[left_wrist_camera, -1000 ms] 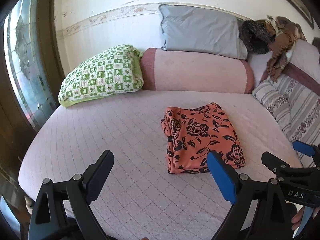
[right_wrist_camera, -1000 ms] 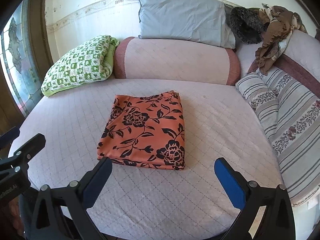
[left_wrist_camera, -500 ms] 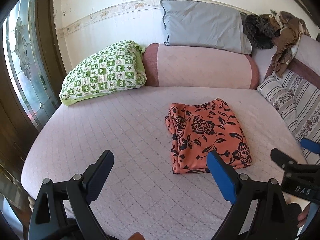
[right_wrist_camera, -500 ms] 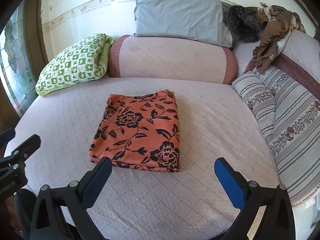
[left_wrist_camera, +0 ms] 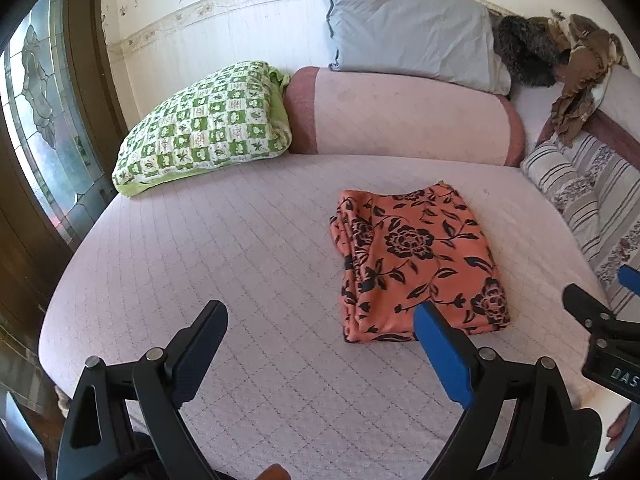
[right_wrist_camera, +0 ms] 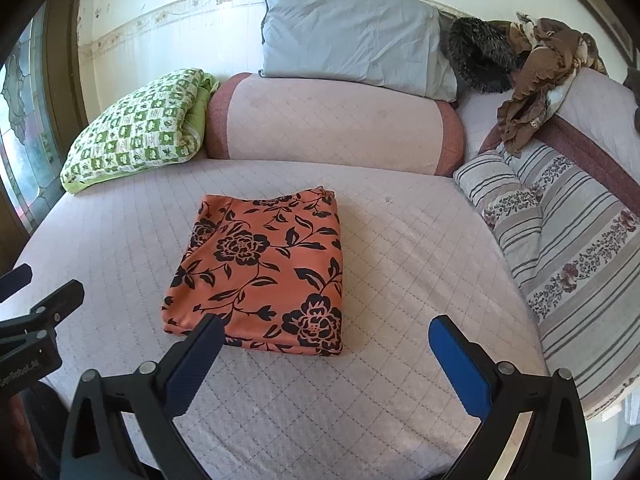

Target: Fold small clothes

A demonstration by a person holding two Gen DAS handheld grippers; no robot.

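An orange cloth with black flowers [left_wrist_camera: 416, 260] [right_wrist_camera: 264, 268] lies folded into a neat rectangle on the pale pink quilted bed [left_wrist_camera: 240, 248] [right_wrist_camera: 400, 240]. My left gripper [left_wrist_camera: 320, 320] hangs open above the bed's near edge, to the left of the cloth and holding nothing. My right gripper [right_wrist_camera: 324, 332] is open too, just short of the cloth's near edge and empty. Each gripper shows at the edge of the other's view.
A green checked pillow [left_wrist_camera: 204, 124], a pink bolster [left_wrist_camera: 404, 116] and a grey pillow [left_wrist_camera: 408, 32] line the back wall. Striped cushions [right_wrist_camera: 568, 248] and a heap of brown clothes [right_wrist_camera: 532, 64] sit on the right. A stained-glass door [left_wrist_camera: 36, 120] stands at the left.
Both grippers have drawn back and up from the bed, so the folded cloth looks a little farther off. The cloth itself has not moved, and both grippers stay open.
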